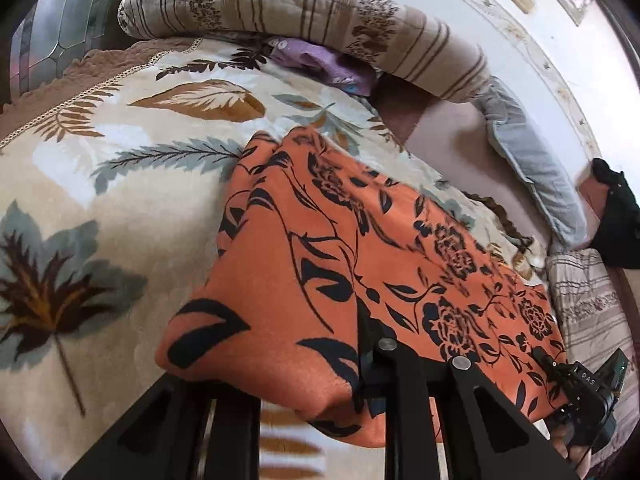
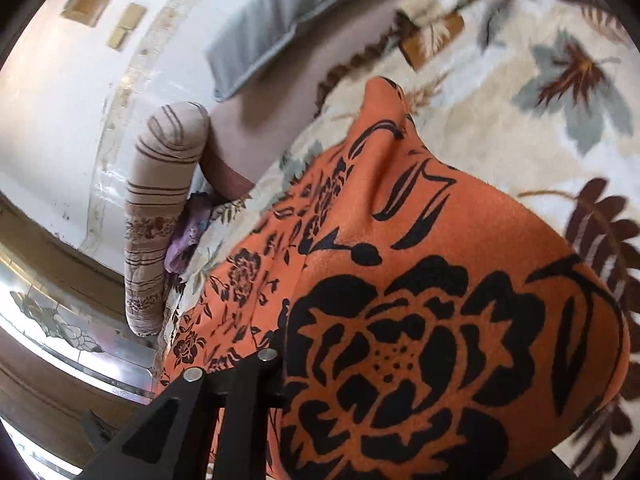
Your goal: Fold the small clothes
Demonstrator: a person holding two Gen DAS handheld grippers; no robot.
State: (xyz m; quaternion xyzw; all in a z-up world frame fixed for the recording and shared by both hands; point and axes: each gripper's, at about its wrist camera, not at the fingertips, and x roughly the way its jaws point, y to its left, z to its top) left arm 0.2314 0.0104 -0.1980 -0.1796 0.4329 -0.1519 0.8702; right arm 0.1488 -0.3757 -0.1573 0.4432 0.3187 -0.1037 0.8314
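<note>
Left gripper [image 1: 416,354] is pinched nearly together on the near edge of the orange cloth [image 1: 340,248], with the fabric bunched right between its fingers and draping over them. Right gripper [image 2: 236,364] is the same deal, jaws almost closed and clamped on another edge of that cloth, which bulges up and fills most of its view. The right one also shows up at the far edge in the left wrist view, on the cloth's corner. The cloth lies spread on a bed with a leaf-print blanket [image 1: 120,184]. Around it: a striped rolled quilt [image 1: 304,20], a grey pillow [image 1: 528,160] by the wall, and a small purple garment [image 1: 320,64] tucked under the quilt.
</note>
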